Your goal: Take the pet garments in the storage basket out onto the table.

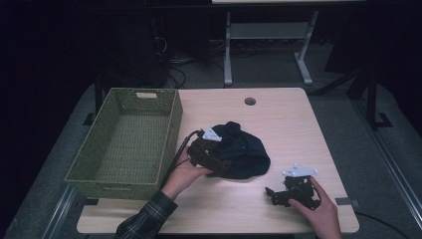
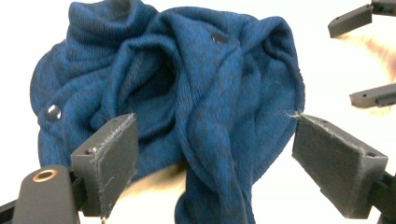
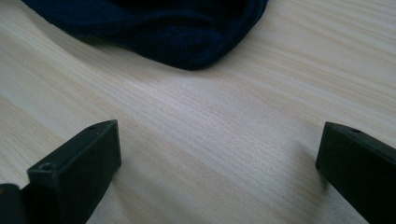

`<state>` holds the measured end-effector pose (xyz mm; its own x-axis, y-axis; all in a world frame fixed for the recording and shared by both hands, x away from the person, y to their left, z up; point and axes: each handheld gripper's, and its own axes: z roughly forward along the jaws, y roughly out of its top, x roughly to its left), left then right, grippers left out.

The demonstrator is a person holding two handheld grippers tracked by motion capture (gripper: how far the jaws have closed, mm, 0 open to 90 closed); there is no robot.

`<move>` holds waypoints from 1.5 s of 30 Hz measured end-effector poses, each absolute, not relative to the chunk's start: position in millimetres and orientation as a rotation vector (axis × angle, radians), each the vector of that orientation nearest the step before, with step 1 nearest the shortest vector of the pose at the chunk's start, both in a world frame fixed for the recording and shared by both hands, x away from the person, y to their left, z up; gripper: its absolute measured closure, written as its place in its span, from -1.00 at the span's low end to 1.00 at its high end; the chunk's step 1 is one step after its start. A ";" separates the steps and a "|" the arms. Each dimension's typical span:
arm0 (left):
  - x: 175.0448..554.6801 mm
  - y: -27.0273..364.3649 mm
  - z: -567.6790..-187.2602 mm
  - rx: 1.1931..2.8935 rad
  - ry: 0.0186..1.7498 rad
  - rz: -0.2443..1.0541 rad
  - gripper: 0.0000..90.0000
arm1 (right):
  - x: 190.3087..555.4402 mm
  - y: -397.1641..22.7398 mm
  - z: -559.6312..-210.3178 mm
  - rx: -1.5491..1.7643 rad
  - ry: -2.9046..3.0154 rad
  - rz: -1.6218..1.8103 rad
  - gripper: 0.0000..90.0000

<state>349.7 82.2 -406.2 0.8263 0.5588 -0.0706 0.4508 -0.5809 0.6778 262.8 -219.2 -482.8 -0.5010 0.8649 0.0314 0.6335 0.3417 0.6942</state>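
Item: one dark blue knit garment (image 1: 239,149), crumpled in a loose heap with small dark buttons showing among its folds, lying on the bench (image 1: 288,119) near the middle and just to the right of the woven green basket (image 1: 129,139), not touching it. The heap runs with its longer spread roughly from the basket side outward to the right, and a narrow tail of fabric hangs toward the left gripper in that gripper's own view. Left gripper (image 1: 211,154): held at the garment's basket-side edge, jaws spread wide and standing either side of the bunched folds, one pad against the left of the heap and the other just clear of its right hem; nothing is pinched between them yet. The garment (image 2: 187,93) lies straight ahead of these jaws and partly between them, so this hand is by far the nearer, and a closing of the jaws would likely take a fold at the centre. Right gripper (image 1: 278,194): farther from the basket, resting low near the front edge of the bench, jaws wide apart and empty, with bare wood between them; the garment's rounded edge (image 3: 187,42) lies ahead of it and apart. Basket: empty, standing at the left side of the bench, open top upward. A round cable hole (image 1: 250,101) sits beyond the garment.
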 end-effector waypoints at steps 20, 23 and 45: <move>313.0 100.1 -429.6 2.275 0.773 0.246 -0.70 | 262.4 -219.3 -482.7 1.325 2.271 0.940 -1.00; 308.9 100.3 -432.7 2.273 0.781 0.255 -0.71 | 262.4 -219.3 -482.7 1.325 2.272 0.940 -1.00; 282.9 109.4 -466.6 2.352 0.806 0.262 -0.72 | 262.5 -219.3 -482.7 1.325 2.272 0.940 -1.00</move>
